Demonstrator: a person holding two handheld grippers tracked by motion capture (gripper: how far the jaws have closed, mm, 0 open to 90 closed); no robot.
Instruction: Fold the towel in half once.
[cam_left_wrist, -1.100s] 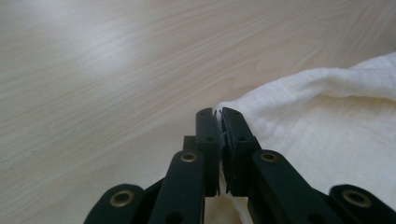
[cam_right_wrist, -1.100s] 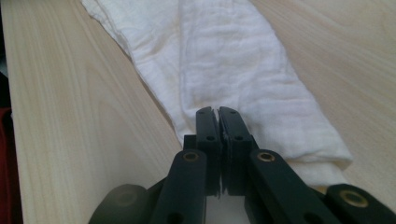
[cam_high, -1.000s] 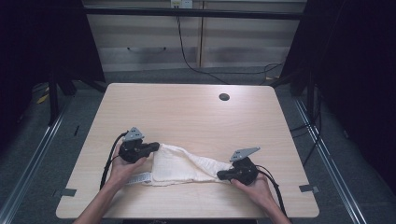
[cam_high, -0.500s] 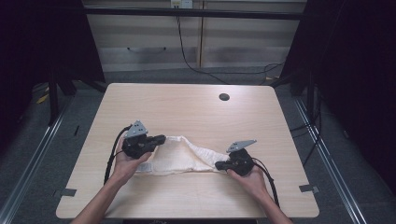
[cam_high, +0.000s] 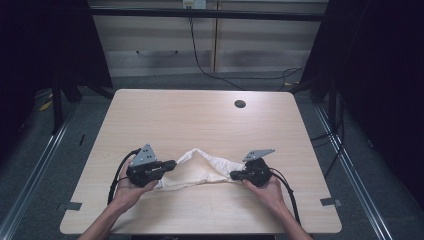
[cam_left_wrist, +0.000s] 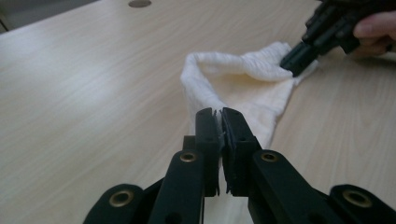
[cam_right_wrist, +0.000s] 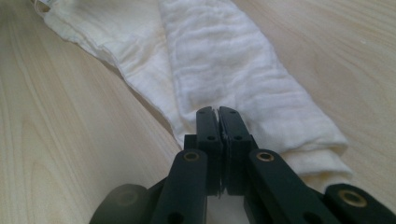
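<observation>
A white cloth (cam_high: 200, 169) lies near the table's front edge, stretched between my two grippers and humped into a peak at its far edge. My left gripper (cam_high: 172, 164) is shut on the cloth's left end; in the left gripper view its jaws (cam_left_wrist: 220, 112) pinch the cloth (cam_left_wrist: 243, 88), which runs off towards the right gripper (cam_left_wrist: 299, 58). My right gripper (cam_high: 233, 175) is shut on the right end. Its closed jaws (cam_right_wrist: 217, 112) bite a folded band of cloth (cam_right_wrist: 233, 60) that stretches away over the wood.
The light wooden table (cam_high: 200, 120) has a round cable hole (cam_high: 240, 104) at the back right. Bare wood lies beyond the cloth. Black cables trail from both grippers towards the front edge. Dark curtains stand at both sides, with floor rails beside the table.
Both hands have moved a little away from the front edge and closer together. The left gripper has risen, and the cloth between them has bunched up into a peak.
</observation>
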